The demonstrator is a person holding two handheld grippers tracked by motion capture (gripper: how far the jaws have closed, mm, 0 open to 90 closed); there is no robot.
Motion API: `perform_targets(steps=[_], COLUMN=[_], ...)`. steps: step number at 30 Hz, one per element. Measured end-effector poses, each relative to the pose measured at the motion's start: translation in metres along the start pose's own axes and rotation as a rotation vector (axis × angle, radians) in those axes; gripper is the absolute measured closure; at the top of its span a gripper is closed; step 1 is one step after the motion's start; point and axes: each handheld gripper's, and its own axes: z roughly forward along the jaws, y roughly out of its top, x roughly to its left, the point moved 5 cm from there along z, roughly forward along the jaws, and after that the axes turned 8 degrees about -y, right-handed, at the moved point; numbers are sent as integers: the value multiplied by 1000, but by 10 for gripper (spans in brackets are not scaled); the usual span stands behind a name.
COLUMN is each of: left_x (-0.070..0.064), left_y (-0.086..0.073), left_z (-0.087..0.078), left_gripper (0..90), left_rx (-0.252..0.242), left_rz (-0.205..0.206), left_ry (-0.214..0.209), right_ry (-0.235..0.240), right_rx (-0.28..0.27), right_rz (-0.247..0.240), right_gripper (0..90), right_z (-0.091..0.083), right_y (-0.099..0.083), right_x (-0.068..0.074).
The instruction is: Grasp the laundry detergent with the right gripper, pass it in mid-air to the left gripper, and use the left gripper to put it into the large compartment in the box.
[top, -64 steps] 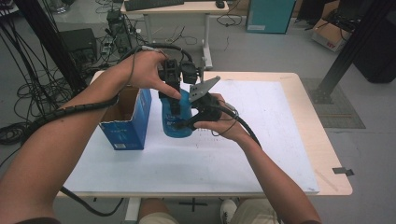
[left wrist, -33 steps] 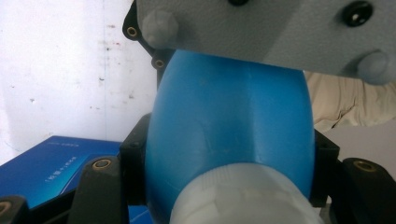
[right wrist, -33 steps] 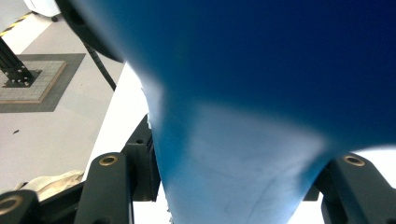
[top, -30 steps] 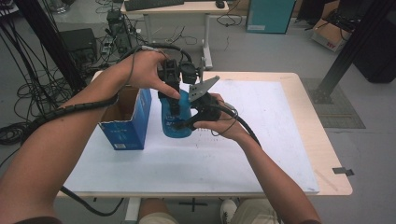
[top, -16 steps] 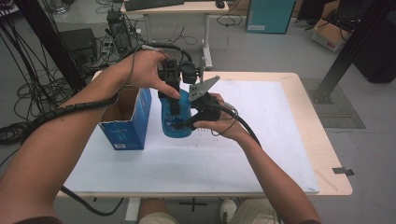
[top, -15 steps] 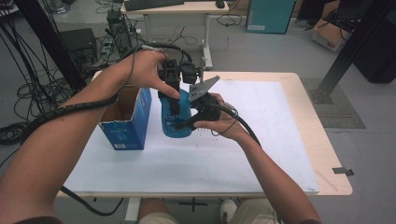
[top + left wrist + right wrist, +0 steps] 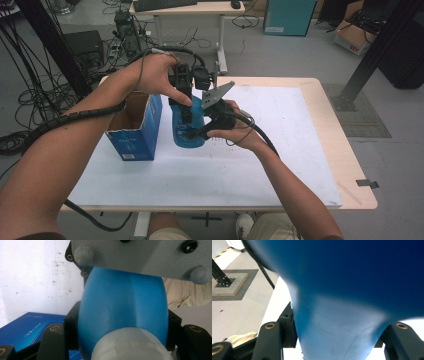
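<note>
A blue plastic bottle (image 7: 189,131) stands upright over the white sheet, just right of an open blue carton (image 7: 134,129). I cannot tell whether its base touches the sheet. My left gripper (image 7: 184,102) comes down from above and is shut on the bottle's upper part. In the left gripper view the bottle (image 7: 122,305) with its white cap (image 7: 130,346) sits between the black jaws. My right gripper (image 7: 204,131) reaches in from the right and is shut on the bottle's body (image 7: 342,290), which presses against both jaws in the right gripper view.
The white sheet (image 7: 280,150) covers most of the wooden table (image 7: 330,115), with free room right of and in front of the bottle. The carton (image 7: 27,327) lies close on the left. Cables, a desk and boxes stand on the floor beyond the table.
</note>
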Motion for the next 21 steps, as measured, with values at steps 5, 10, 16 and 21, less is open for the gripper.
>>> perform_targets(steps=[5, 10, 16, 21], left_x=[1, 0, 0, 0], left_y=[0, -1, -1, -1], left_z=[1, 0, 0, -1], left_gripper=[376, 376, 376, 376], left_rx=[-10, -7, -3, -2], left_rz=[4, 1, 3, 4], left_ry=[16, 5, 2, 3], right_ry=[-1, -1, 1, -1], right_rx=[-4, -7, -3, -6], right_rz=[-3, -9, -7, -4], right_gripper=[409, 409, 409, 409], right_z=[0, 1, 1, 0], right_y=[0, 1, 1, 1], right_x=[-1, -1, 0, -1])
